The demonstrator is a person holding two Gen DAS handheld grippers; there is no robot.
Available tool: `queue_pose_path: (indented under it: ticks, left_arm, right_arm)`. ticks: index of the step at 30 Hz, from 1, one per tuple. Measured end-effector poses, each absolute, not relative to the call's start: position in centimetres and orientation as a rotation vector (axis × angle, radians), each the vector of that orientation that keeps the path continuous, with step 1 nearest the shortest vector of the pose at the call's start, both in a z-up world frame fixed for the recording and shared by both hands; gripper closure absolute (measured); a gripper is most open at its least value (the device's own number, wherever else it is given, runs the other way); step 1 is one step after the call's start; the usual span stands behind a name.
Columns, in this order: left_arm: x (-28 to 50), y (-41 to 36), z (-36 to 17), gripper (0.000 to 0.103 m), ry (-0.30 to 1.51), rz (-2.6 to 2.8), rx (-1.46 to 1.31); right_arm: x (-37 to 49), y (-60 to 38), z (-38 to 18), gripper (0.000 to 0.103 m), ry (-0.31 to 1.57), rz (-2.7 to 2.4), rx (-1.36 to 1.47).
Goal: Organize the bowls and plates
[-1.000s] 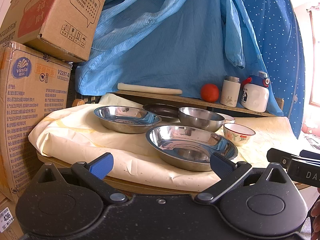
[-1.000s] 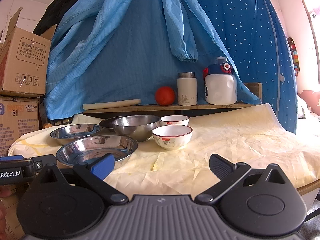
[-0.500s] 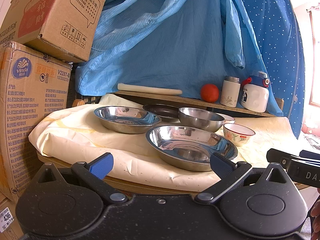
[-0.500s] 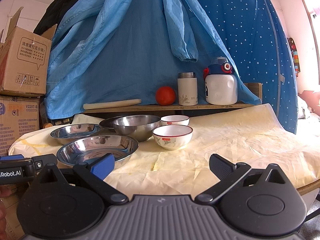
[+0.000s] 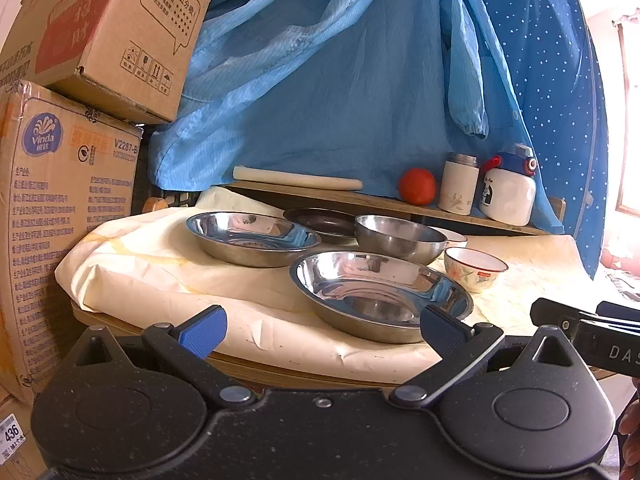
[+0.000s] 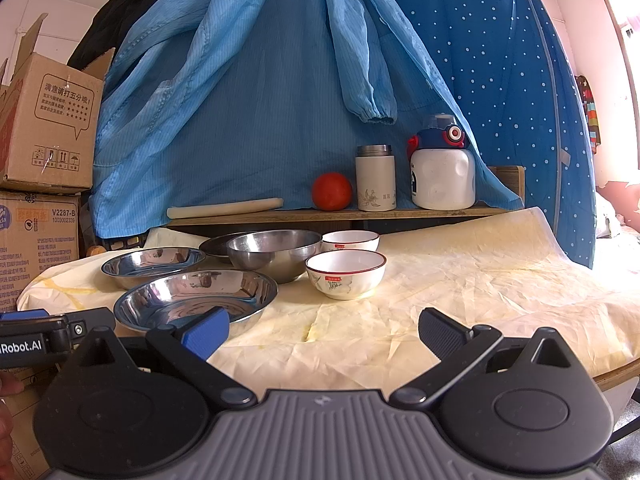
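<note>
While both tools wait near surface [image 6: 460, 280] edge, left tool [image 5: 322, 330] wide open, holding nothing. Right tool [image 6: 322, 330] wide open too, holding nothing. Metal plates [image 5: 380, 288], metal bowl [image 6: 276, 254], white bowls [image 6: 346, 272] sit close together on surface.

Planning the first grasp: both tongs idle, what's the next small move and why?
Probably ease the left tongs forward onto the near rim of the nearest steel plate. They are open, empty, short of the table edge, and that plate lies directly ahead; a matching plate sits behind for stacking.
</note>
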State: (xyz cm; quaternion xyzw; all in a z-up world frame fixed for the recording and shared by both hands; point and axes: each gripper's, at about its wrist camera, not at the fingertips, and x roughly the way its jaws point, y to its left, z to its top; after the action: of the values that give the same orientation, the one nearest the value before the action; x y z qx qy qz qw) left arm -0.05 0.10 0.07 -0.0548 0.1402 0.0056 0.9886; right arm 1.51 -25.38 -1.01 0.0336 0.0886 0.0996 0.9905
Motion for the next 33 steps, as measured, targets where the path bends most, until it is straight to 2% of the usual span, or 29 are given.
queue_pose_path:
  ticks: [19,33]
  left_arm:
    - [0.2,1.0,0.6,0.001,0.269,0.023,-0.122]
    - [2.9,4.5,3.9,0.001,0.221,0.112,-0.139]
  right_arm:
    - [2.0,-25.0,-1.1,0.000,0.172,0.203,0.051]
    - [5.4,-25.0,2.2,0.000,0.134,0.339,-0.037]
